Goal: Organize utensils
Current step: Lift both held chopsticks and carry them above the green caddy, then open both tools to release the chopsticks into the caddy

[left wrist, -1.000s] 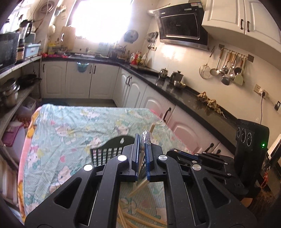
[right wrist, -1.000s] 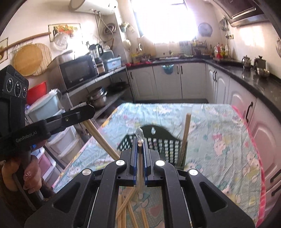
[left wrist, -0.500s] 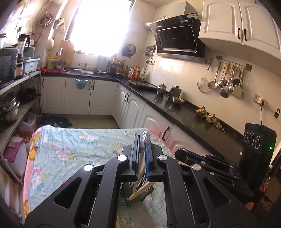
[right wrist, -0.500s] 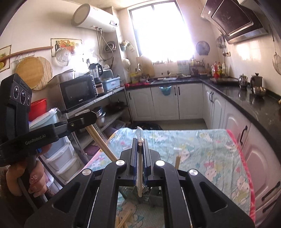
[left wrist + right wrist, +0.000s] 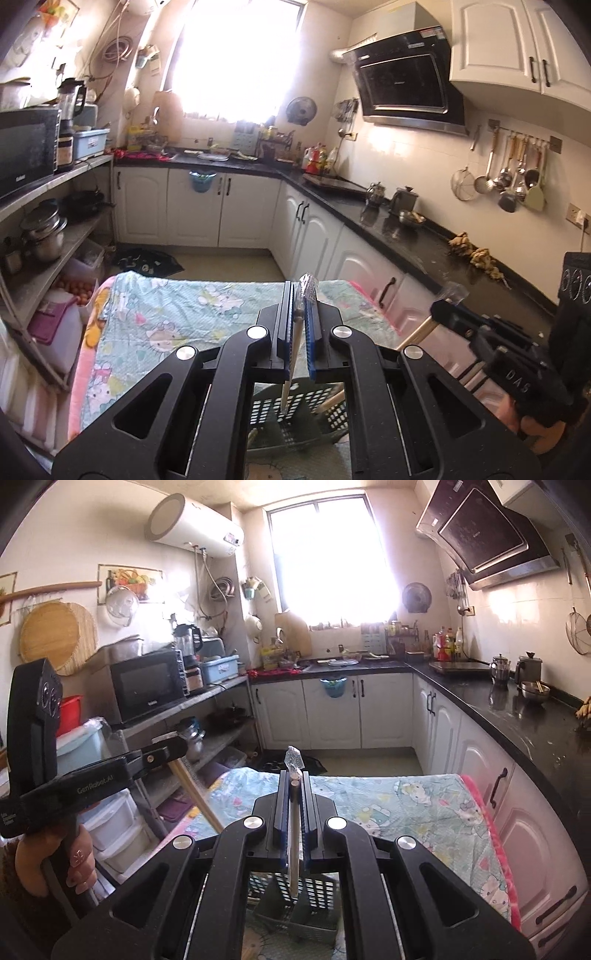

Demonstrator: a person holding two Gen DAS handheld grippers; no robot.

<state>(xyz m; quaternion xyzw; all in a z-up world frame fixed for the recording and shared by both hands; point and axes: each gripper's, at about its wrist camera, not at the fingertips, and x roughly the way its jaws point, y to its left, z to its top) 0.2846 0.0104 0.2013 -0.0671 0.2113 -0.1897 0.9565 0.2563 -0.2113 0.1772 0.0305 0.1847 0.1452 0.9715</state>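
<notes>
Two grippers each pinch one wooden chopstick above the dark slotted utensil basket (image 5: 295,410) on the cartoon-print tablecloth (image 5: 177,317). From its own camera, the left gripper (image 5: 298,328) has its blue-padded jaws pressed onto a chopstick (image 5: 290,369) whose lower tip hangs just over the basket's grid — clear wrapper sticks out past the fingertips. The right gripper (image 5: 294,812) clamps its chopstick (image 5: 294,853) nearly upright, tip down over the basket (image 5: 295,897). Beside it in the left view, that second chopstick (image 5: 413,334) slants toward the basket.
</notes>
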